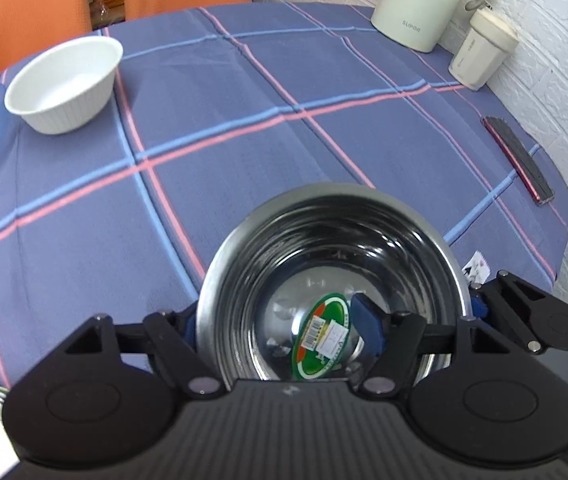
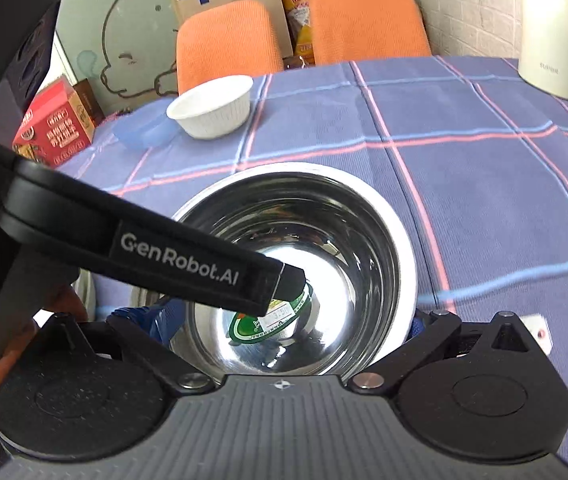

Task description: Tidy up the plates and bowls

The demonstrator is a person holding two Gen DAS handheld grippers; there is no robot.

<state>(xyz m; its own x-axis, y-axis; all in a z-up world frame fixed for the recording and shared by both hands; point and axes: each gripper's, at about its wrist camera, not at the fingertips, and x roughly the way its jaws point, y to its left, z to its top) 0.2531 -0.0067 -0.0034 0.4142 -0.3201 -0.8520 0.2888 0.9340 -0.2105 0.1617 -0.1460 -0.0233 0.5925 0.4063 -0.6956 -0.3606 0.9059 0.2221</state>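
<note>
- Your left tongs (image 1: 278,320) gape, one finger inside the bowl (image 1: 332,248) and one outside, likely to pinch its wall.
- Your right tongs (image 2: 286,320) straddle it wide; contact unclear.
- The white bowl (image 1: 64,84) waits far ahead, perhaps for nesting.

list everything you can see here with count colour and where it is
steel bowl: 1, silver with a green sticker inside, near edge of the table, between the gripper fingers
white bowl: 1, white, ribbed, far left of the table
blue container: 1, pale blue, just left of the white bowl
tablecloth: 1, blue with pink and light blue stripes, covers the table
kettle: 1, cream, far right corner
cup with lid: 1, cream, beside the kettle
phone: 1, dark with a red edge, right edge
chairs: 2, orange, behind the table
red box: 1, far left
left gripper: black, blue pads, astride the steel bowl's wall
right gripper: black, spread around the bowl
</note>
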